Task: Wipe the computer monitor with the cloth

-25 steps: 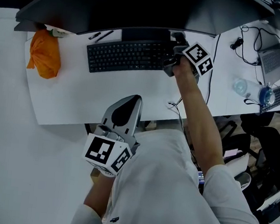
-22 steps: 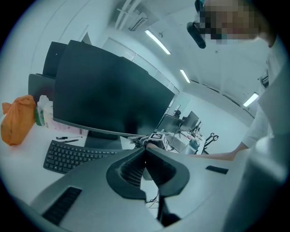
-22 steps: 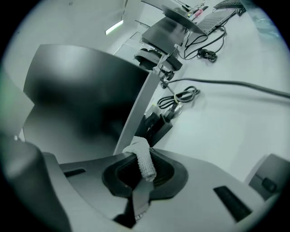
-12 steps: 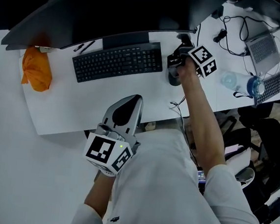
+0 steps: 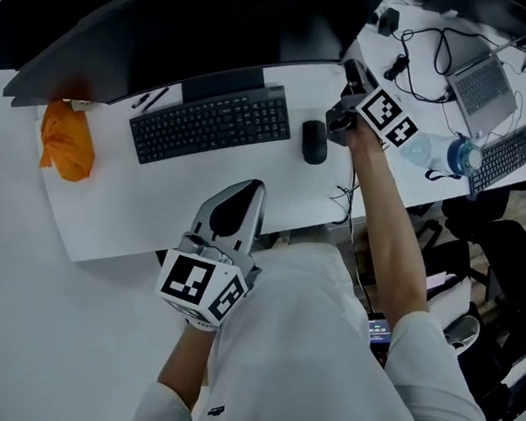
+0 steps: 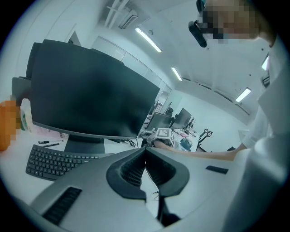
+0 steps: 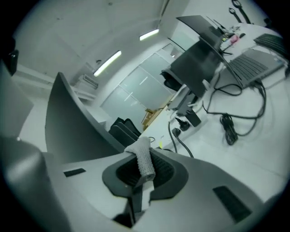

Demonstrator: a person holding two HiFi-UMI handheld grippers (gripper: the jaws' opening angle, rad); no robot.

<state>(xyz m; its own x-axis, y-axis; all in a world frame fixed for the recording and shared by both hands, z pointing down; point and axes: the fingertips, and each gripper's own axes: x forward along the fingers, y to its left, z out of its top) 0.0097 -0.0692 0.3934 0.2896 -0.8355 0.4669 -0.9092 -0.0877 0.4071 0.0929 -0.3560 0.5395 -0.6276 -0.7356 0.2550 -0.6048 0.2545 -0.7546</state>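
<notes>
Right gripper (image 7: 138, 168) pinching pale, waffle-textured cloth (image 7: 144, 158), seemingly folded, near dark monitor (image 5: 170, 20)

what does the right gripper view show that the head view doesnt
Only the right gripper view shows the cloth pinched between the jaws of the right hand-held gripper; from above that grip cannot be seen. Only the head view shows the keyboard, the mouse, an orange bundle at the desk's left end, and the left hand-held gripper, shut and empty, near the person's body. Both show the laptop and loose cables on the desk's right side.
</notes>
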